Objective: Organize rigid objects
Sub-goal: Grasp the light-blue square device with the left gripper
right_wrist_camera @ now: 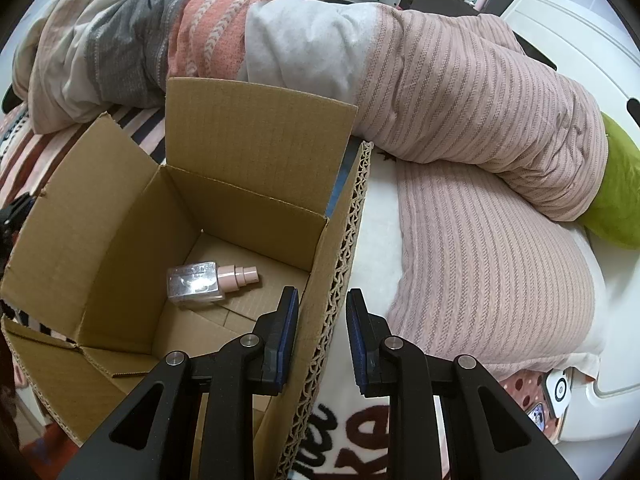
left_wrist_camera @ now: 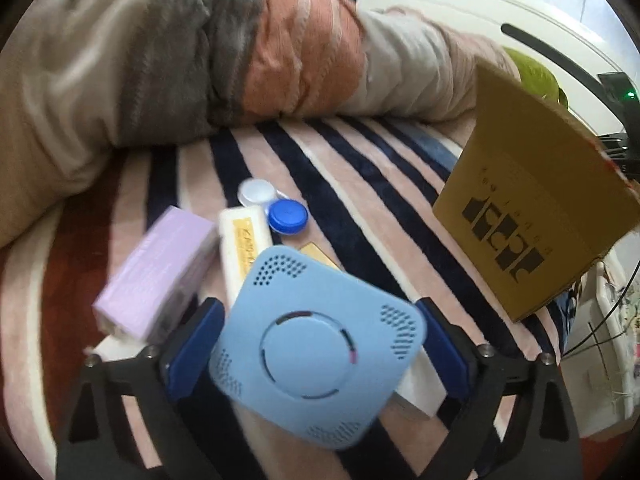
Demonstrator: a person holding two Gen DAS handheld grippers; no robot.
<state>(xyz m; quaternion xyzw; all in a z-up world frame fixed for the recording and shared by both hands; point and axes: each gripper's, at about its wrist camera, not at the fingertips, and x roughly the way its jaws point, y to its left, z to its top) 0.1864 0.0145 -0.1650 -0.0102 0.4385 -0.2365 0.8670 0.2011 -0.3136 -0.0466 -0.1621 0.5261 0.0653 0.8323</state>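
Note:
My left gripper is shut on a light blue square device with a round centre, held above the striped blanket. Below it lie a lilac box, a white and yellow box, a contact lens case with a white and a blue cap and a white box. The open cardboard box stands to the right. In the right wrist view my right gripper straddles the box's right wall, jaws a little apart on either side. A pink pump bottle lies on the box floor.
A heap of grey, orange and pink bedding lies behind the box. A pink ribbed pillow and a green cushion are to its right. A white plastic headboard stands at the back right.

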